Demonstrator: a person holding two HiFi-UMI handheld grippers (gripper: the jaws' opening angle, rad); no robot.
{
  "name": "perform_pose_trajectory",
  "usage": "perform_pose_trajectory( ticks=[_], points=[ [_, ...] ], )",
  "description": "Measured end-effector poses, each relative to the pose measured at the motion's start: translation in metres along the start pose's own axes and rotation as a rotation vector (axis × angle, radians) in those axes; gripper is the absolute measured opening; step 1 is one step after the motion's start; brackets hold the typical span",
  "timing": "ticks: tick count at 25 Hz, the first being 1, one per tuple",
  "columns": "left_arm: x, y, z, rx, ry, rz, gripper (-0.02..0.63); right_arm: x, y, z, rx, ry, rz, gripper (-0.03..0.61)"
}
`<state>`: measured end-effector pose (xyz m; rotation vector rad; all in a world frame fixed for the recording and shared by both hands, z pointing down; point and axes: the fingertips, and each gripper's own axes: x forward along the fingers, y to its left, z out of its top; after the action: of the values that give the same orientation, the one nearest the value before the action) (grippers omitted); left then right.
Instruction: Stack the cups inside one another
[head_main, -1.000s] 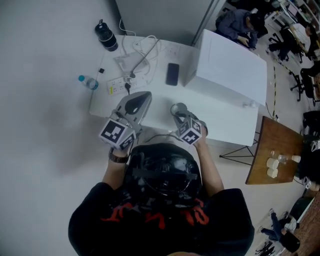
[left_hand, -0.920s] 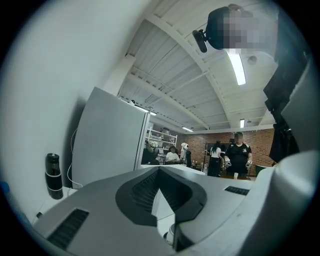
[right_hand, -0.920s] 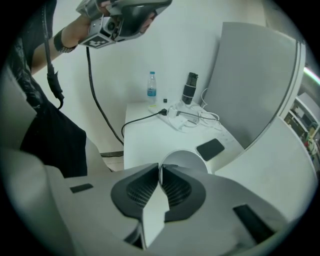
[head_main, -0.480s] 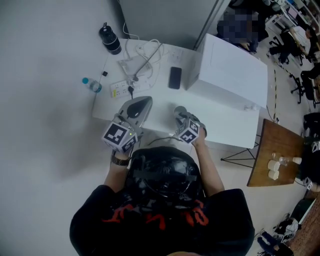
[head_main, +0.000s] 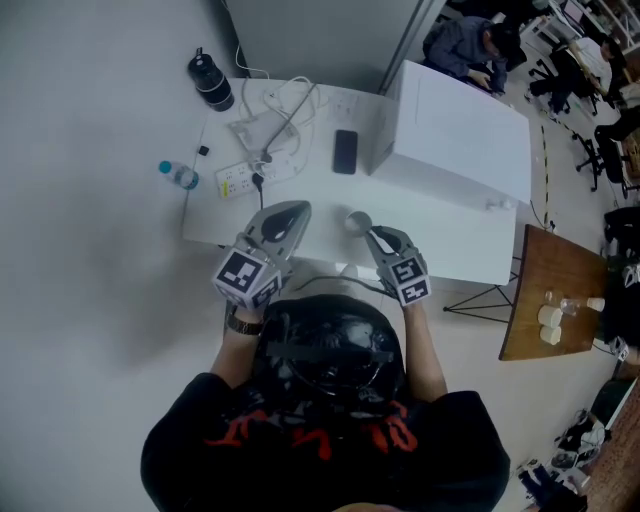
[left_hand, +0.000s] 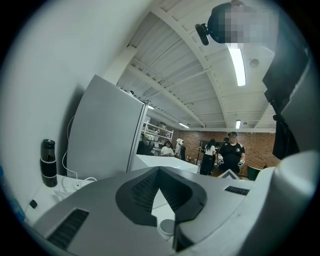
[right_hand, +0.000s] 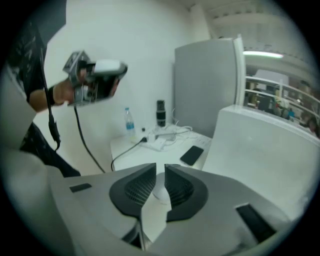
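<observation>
Just beyond the right tool (head_main: 379, 234), jaws closing on nothing, stands the cup (head_main: 358, 221); left tool (head_main: 297, 209) pinched together.

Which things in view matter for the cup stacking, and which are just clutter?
Job: cup.

Lying about: phone, power strip, black bottle, water bottle, white box.

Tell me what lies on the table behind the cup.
Beyond the cup lie a black phone, a power strip further left and, to the right, a large white box. The box hides whatever stands behind it.
</observation>
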<state>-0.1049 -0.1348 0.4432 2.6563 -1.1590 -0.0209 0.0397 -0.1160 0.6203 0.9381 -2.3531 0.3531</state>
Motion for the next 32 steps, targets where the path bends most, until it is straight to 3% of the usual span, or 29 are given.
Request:
perform_pose_trajectory(
  ticks=[3,5,9,12,18,26,32],
  points=[
    [0.0,-0.001,-0.007,-0.014,0.019,-0.023,0.0,-0.051,-0.024,0.03,0.151,-0.199,-0.126,0.008],
    [0.0,0.0,-0.01,-0.025,0.018,-0.04,0.0,-0.081,-0.036,0.043,0.216,-0.291,-0.204,0.008],
    [-0.003,-0.007,-0.015,-0.036,-0.013,-0.1,0.0,-0.117,-0.029,0.064,0.252,-0.407,-0.221,0.006],
    [0.005,-0.016,-0.018,-0.046,0.008,-0.162,0.0,-0.127,-0.022,0.079,0.255,-0.433,-0.232,0.006],
    [0.006,-0.03,-0.023,-0.063,0.046,-0.199,0.0,-0.13,-0.007,0.083,0.265,-0.44,-0.249,0.005],
    [-0.003,-0.064,-0.025,-0.023,0.042,-0.21,0.0,-0.153,0.0,0.065,0.266,-0.461,-0.261,0.005],
    [0.0,-0.105,-0.023,-0.007,0.038,-0.17,0.0,-0.179,0.008,0.048,0.271,-0.505,-0.231,0.005]
  ],
)
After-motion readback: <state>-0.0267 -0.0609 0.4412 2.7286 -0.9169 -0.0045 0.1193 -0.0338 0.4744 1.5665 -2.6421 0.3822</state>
